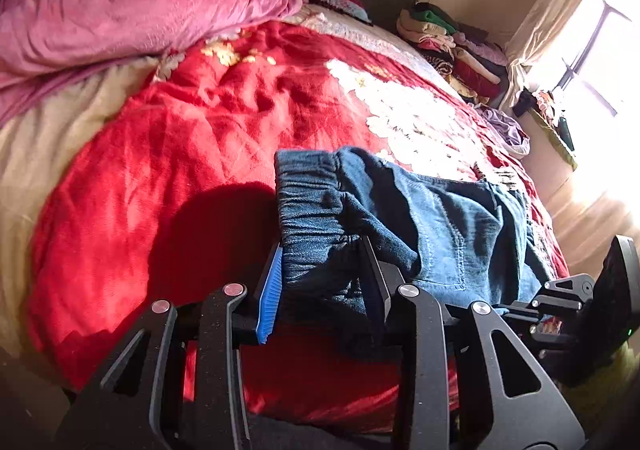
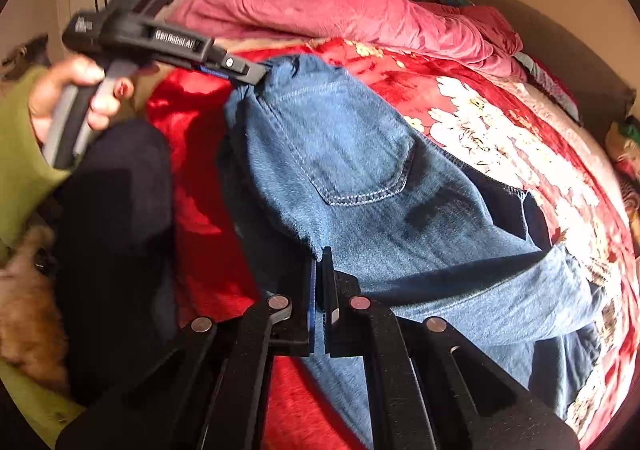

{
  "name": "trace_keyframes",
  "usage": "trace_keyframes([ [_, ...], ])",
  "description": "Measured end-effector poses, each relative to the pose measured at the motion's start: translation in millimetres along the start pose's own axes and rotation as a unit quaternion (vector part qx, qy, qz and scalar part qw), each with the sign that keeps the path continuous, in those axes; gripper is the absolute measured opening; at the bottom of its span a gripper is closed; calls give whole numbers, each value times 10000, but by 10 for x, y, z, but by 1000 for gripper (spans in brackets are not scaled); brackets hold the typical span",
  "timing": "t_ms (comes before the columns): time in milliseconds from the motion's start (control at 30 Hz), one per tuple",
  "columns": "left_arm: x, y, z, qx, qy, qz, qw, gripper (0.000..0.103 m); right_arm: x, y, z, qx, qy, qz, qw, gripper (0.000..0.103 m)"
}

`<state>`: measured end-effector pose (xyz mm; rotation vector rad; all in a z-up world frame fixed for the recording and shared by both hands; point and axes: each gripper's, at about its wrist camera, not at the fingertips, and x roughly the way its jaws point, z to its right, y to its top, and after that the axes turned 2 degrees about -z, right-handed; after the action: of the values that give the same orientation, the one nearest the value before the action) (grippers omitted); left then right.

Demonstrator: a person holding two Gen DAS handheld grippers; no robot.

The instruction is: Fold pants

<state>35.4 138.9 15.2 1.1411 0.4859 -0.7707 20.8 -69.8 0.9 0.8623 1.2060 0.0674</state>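
Note:
Blue denim pants [image 2: 360, 178] hang stretched between both grippers above a red flowered blanket [image 1: 168, 154] on a bed. My left gripper [image 1: 320, 250] is shut on the bunched elastic waistband [image 1: 308, 202]; it also shows in the right wrist view [image 2: 256, 76], clamping the waistband corner. My right gripper [image 2: 322, 256] is shut on the pants' edge below the back pocket [image 2: 352, 154]; it shows at the right edge of the left wrist view [image 1: 560, 290]. The legs [image 2: 520, 290] trail down to the right onto the blanket.
A pink quilt [image 1: 132, 6] is heaped at the bed's far side. A stack of folded clothes [image 1: 452, 50] lies by the headboard near a bright window [image 1: 600, 62]. The person's dark leg [image 2: 116, 234] and green sleeve [image 2: 16, 154] are at the left.

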Motion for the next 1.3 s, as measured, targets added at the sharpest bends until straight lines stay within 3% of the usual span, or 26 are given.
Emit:
trace_keyframes([
  [100, -56, -90, 43, 109, -5, -42, 9999, 28, -58, -61, -9, 38, 88, -41, 9999, 2],
  [233, 191, -165, -14, 83, 225, -415, 9989, 31, 167, -127, -63, 82, 52, -371, 9993, 8],
  [333, 219, -174, -42, 110, 376, -397, 9984, 45, 177, -140, -50, 254, 152, -360, 9989, 13],
  [433, 147, -174, -58, 133, 476, -292, 9984, 47, 3, -101, 19, 468, 397, -135, 9980, 17],
  [600, -213, -117, 100, 396, 934, 234, 9946, 48, -204, 29, 153, 863, 255, 502, 9947, 28],
  [733, -335, -45, 411, 811, 941, 393, 9915, 48, 4, 68, 254, 1228, 88, 276, 9920, 28],
  [900, 58, -115, 834, 1471, 716, 1, 9865, 48, 320, -66, 380, 1748, 49, -419, 9837, 28],
  [1067, 472, -226, 792, 1555, 952, -494, 9820, 48, 326, -180, 484, 2136, 327, -287, 9760, 28],
  [1300, 587, -261, 677, 1381, 846, -576, 9851, 48, 305, -204, 467, 2107, 306, -229, 9768, 28],
])
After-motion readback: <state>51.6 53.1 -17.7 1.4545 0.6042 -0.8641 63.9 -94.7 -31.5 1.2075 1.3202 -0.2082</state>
